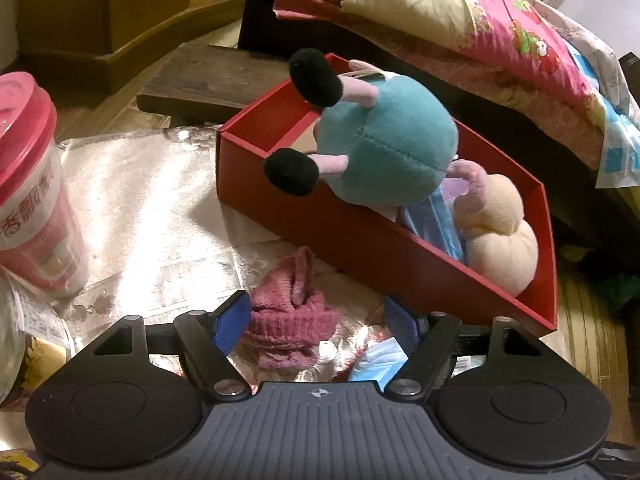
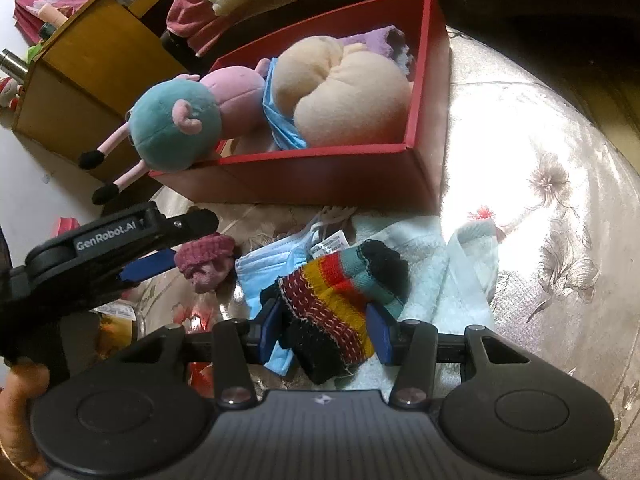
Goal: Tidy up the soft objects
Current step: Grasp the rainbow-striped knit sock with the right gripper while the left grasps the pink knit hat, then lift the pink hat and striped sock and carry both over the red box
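A small pink knitted sock is seen lying crumpled on the worktop, just in front of the near wall of a red box, and it is framed by the left gripper, whose blue pads are spread on either side of it without touching it, so nothing is grasped yet. The step in hand is judged to be the pickup of this sock: the jaws would best be lowered around the bunched cuff and closed on its thickest fold, so that the shiny cloth underneath is not pinched with it. Beside the sock, further along the box front, a striped knitted sock is flanked closely by the pads of the right gripper; whether it is actually clamped cannot be told. Beneath it a blue face mask and a pale towel are spread. Inside the box, a teal and pink plush toy is propped over one end with its legs hanging out, next to a cream plush, so little free room is left. A pink-lidded cup stands well away from the box.
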Tool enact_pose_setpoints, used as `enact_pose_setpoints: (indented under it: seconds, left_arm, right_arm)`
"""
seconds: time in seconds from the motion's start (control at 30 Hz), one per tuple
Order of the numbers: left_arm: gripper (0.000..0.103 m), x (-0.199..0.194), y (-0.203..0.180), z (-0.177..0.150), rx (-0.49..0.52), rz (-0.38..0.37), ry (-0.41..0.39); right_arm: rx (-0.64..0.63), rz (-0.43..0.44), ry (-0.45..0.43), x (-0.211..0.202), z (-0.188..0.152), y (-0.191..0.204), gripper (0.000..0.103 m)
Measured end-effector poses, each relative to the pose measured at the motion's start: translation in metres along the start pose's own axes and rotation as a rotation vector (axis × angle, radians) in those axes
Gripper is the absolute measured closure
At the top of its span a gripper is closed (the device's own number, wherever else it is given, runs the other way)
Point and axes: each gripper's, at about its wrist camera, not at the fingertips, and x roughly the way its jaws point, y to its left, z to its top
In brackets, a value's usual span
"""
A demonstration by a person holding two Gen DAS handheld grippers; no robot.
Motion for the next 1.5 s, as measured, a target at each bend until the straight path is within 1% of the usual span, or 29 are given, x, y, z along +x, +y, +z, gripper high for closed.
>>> enact_pose_setpoints:
  seconds: [0.33,0.47,0.6,0.63,0.7,0.77,0.9,1.0,1.07,1.1,1.13,1.2,1.23,1.3,1.5]
  left_arm:
    - [0.029,0.007,-0.001,0.004,0.016,0.031,0.006]
    - [0.030,0.016,0.000,0.006,0.026,0.074,0.021]
    - [0.029,0.024,0.001,0.007,0.026,0.096,0.033]
    - [0.029,0.026,0.002,0.007,0.029,0.103,0.037]
    - [0.030,0.032,0.002,0.008,0.031,0.115,0.048]
    - [0.030,0.036,0.003,0.006,0.032,0.125,0.058]
    - [0.035,0.040,0.004,0.006,0.032,0.137,0.063]
    - [0.041,0.041,0.000,0.004,0.058,0.152,0.067]
    - [0.044,0.042,-0.004,0.002,0.082,0.165,0.070]
    - [0.046,0.041,-0.005,0.001,0.088,0.169,0.071]
    - [0.047,0.040,-0.006,0.000,0.094,0.169,0.073]
    - [0.049,0.038,-0.008,-0.002,0.101,0.167,0.077]
    - [0.050,0.037,-0.008,-0.003,0.103,0.164,0.078]
    - [0.051,0.035,-0.011,-0.006,0.111,0.159,0.083]
    - [0.055,0.028,-0.023,-0.017,0.165,0.182,0.081]
  right_arm:
    - [-0.025,-0.020,0.000,0.001,0.001,0.007,0.080]
    - [-0.047,-0.033,-0.007,0.001,0.001,0.012,0.079]
    - [-0.086,-0.050,-0.011,0.003,0.002,0.016,0.078]
    - [-0.091,-0.052,-0.008,0.004,0.002,0.016,0.078]
    - [-0.087,-0.047,-0.001,0.007,0.002,0.016,0.072]
    - [-0.078,-0.038,0.007,0.008,0.003,0.015,0.070]
    - [-0.097,-0.047,-0.006,0.009,0.002,0.017,0.070]
    - [-0.122,-0.050,-0.004,0.009,0.000,0.020,0.071]
    - [-0.137,-0.050,0.002,0.011,0.000,0.021,0.074]
    - [-0.139,-0.053,0.007,0.012,0.000,0.021,0.081]
    - [-0.142,-0.057,0.013,0.013,0.000,0.021,0.084]
    - [-0.147,-0.058,0.019,0.014,-0.001,0.021,0.092]
    - [-0.147,-0.054,0.023,0.014,-0.001,0.021,0.095]
    - [-0.142,-0.039,0.027,0.013,-0.001,0.021,0.103]
    - [-0.150,-0.029,0.030,0.012,-0.002,0.022,0.103]
